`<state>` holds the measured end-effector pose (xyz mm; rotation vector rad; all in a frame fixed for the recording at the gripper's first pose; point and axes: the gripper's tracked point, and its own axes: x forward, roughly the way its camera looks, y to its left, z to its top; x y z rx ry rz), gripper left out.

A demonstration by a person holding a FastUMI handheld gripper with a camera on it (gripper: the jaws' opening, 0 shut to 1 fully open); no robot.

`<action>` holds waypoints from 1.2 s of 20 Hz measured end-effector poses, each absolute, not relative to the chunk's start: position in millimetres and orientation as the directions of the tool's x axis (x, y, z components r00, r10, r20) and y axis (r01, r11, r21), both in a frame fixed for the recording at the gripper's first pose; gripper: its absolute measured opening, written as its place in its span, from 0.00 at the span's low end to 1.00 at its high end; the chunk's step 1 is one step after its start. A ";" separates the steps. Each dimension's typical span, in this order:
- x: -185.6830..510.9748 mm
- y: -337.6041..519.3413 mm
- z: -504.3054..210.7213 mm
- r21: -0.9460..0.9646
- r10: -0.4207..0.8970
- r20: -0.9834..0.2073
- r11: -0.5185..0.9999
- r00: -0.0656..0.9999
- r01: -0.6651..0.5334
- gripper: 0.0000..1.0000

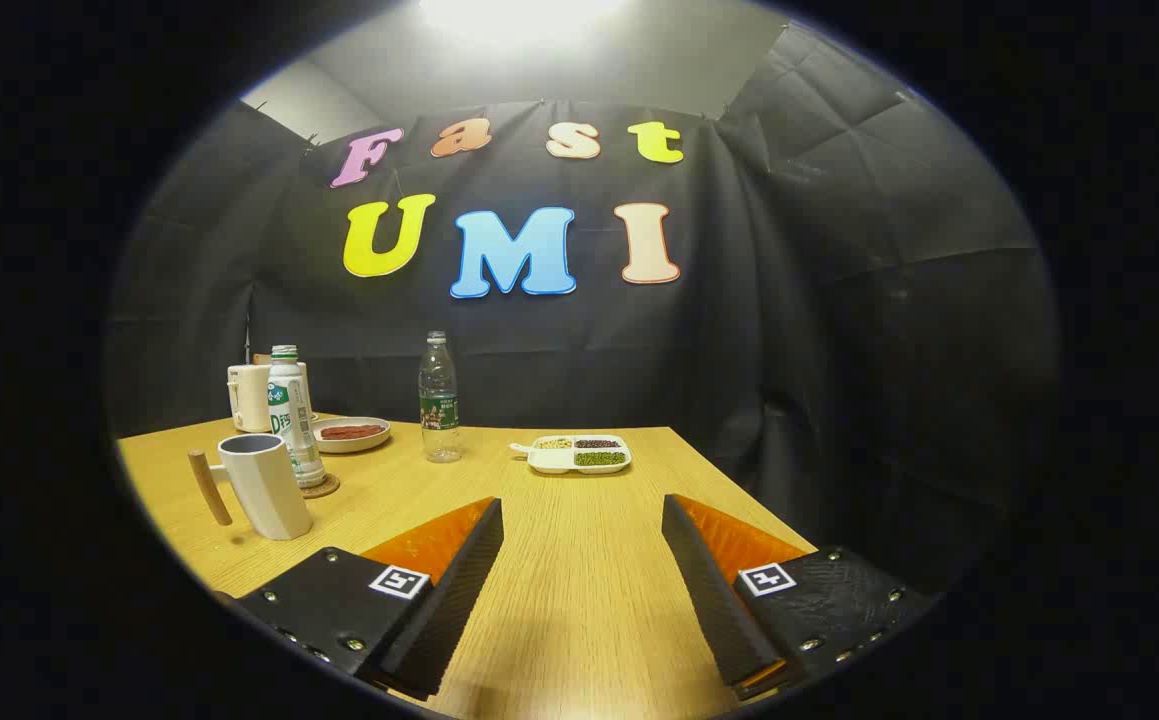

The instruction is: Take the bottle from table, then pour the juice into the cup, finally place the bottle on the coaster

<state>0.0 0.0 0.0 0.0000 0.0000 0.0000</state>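
The bench (579, 560) has lots of bare wood in the middle, and its far edge meets the black wall. The tool (582, 520) is wide open, holding and touching nothing, with only bare wood between its fingers. The juice bottle (294, 425) stands upright on a round coaster (322, 487), off to the left. The cup (266, 487) stands just beside it. A clear bottle (439, 398) and a snack tray (579, 454) sit far ahead.

Gripper view looks low across the table (579, 600) toward the booth wall.
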 end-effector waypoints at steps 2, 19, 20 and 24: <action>0.1 -0.1 0.3 0.000 0.000 0.000 1.000 1.000 0.000 0.97; 78.6 2.3 28.0 0.058 -0.034 0.022 0.998 0.999 0.032 0.97; 74.4 3.0 37.2 0.042 -0.045 0.031 0.998 0.998 0.044 0.97; 39.1 18.6 63.9 0.033 -0.086 0.011 0.996 0.996 0.086 0.97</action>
